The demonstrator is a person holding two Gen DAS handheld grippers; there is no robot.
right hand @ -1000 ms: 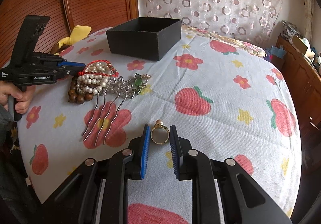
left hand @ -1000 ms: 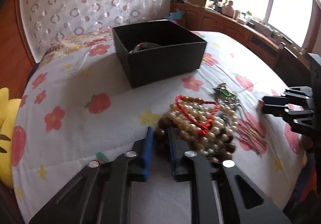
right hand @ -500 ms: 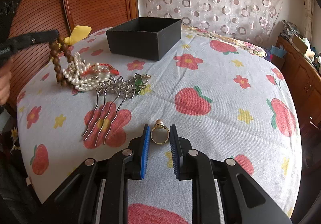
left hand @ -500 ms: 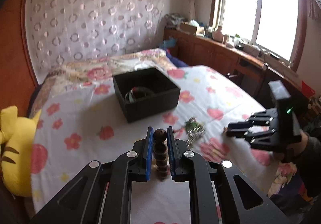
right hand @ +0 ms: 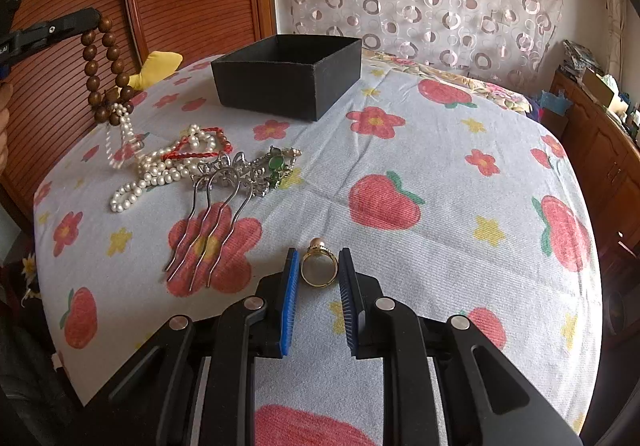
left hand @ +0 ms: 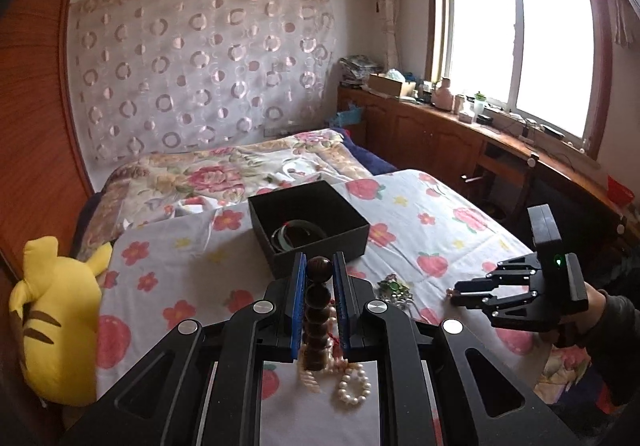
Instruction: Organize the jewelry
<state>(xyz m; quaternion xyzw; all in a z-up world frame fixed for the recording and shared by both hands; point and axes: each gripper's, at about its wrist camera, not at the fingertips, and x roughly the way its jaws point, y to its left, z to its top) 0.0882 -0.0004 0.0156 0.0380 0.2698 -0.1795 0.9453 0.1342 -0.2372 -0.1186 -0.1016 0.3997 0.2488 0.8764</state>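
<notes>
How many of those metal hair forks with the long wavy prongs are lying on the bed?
2. Both hair forks lie side by side on a red flower print, prongs toward the camera, ornate heads beside the pearl strand. More could hide under that tangle.

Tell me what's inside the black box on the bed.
In the left wrist view, the black box holds a pale green bangle lying on its floor. The near wall hides the front part of the floor; the right wrist view shows only the box's outside.

Left gripper (right hand: 86,20) body cut off; bangles (left hand: 298,236) half-hidden.
</notes>
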